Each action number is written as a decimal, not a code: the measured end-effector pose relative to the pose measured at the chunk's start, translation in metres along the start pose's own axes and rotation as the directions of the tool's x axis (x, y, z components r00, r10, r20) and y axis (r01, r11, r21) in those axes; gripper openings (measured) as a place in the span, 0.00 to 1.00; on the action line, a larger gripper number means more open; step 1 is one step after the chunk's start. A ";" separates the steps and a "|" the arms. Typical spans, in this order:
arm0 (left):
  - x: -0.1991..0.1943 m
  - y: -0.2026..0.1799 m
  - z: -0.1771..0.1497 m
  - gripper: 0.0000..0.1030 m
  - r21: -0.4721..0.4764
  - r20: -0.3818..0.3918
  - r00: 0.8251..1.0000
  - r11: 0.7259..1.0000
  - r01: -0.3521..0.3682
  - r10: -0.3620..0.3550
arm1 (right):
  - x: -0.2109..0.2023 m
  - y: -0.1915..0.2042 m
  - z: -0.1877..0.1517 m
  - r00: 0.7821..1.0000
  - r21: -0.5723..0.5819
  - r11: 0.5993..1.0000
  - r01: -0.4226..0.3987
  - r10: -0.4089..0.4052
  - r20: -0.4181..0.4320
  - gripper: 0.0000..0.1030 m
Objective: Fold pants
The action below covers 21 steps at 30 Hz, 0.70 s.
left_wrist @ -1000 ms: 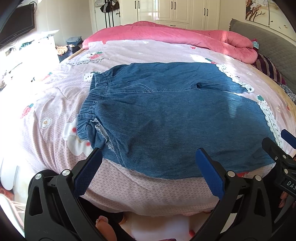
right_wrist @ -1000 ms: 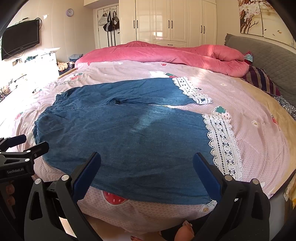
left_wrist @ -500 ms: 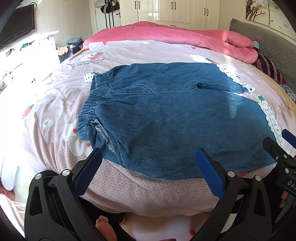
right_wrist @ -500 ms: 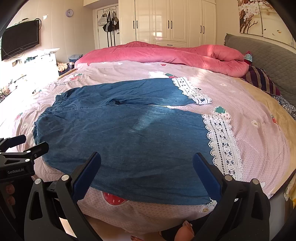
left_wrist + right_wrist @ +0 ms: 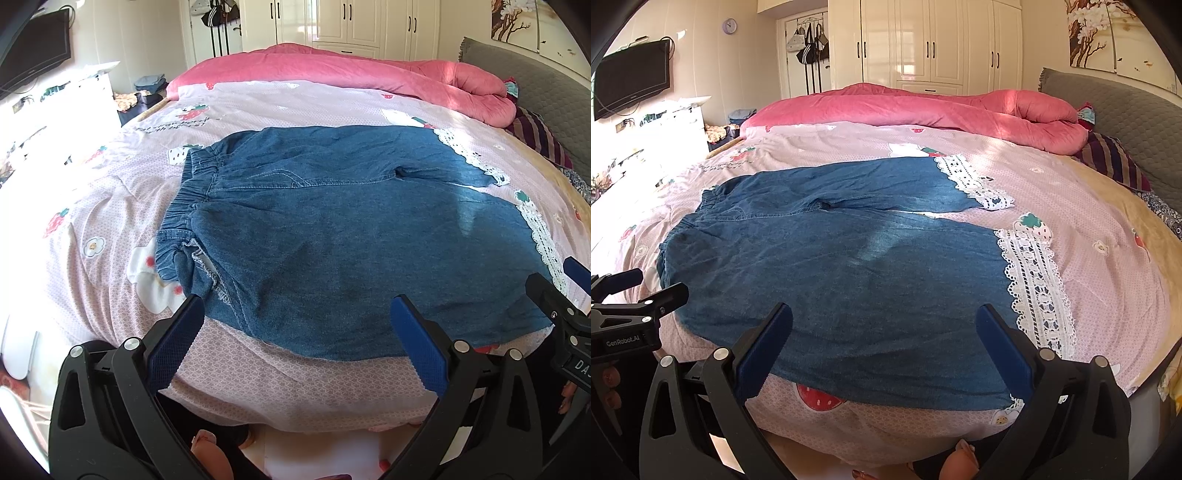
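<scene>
Blue denim pants [image 5: 351, 229] [image 5: 849, 266] with white lace cuffs [image 5: 1034, 288] lie spread flat on the bed, elastic waistband [image 5: 188, 206] to the left, legs running right. My left gripper [image 5: 295, 332] hovers open just short of the pants' near edge, close to the waistband end. The right gripper [image 5: 882, 332] is open too, at the near edge of the nearer leg, left of its lace cuff. Nothing sits between either pair of blue pads. Each gripper shows at the edge of the other's view: the right gripper [image 5: 569, 291] and the left gripper [image 5: 639, 291].
The pink printed bedsheet [image 5: 1089, 192] covers the bed. A rolled pink quilt [image 5: 923, 110] lies along the far side, a striped pillow [image 5: 1115, 162] and grey headboard [image 5: 1126, 107] at right. White wardrobes stand behind, a TV [image 5: 631, 88] hangs at left. The floor is below the bed's near edge.
Almost nothing has moved; both grippers hold open at the bed's near edge with only a slight drift of view.
</scene>
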<state>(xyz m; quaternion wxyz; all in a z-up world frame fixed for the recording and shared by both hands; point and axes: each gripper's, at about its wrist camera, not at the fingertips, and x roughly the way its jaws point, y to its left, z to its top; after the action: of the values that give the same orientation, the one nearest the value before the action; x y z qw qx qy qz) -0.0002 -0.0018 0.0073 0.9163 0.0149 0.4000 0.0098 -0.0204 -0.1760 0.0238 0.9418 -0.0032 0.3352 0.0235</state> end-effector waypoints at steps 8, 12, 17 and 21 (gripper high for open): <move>0.005 0.000 0.001 0.92 -0.003 -0.003 1.000 1.000 0.002 -0.002 | 0.006 0.000 0.002 1.000 -0.004 1.000 0.002 -0.002 -0.011 0.96; 0.008 0.001 0.002 0.92 -0.008 -0.005 1.000 1.000 0.013 -0.013 | 0.011 -0.001 0.005 1.000 -0.001 1.000 -0.001 0.001 -0.016 0.96; 0.016 0.003 0.004 0.92 -0.011 -0.011 1.000 1.000 0.022 -0.023 | 0.018 0.001 0.010 1.000 -0.011 1.000 -0.019 0.019 -0.022 0.96; 0.021 0.009 0.010 0.92 -0.019 -0.007 1.000 0.999 0.027 -0.027 | 0.030 0.004 0.024 0.999 -0.027 0.999 -0.045 0.045 -0.029 0.96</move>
<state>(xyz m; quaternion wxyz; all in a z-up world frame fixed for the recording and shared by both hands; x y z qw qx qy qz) 0.0215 0.0080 -0.0004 0.9151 0.0010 0.4033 0.0013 0.0173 -0.1705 0.0235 0.9360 -0.0090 0.3484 0.0493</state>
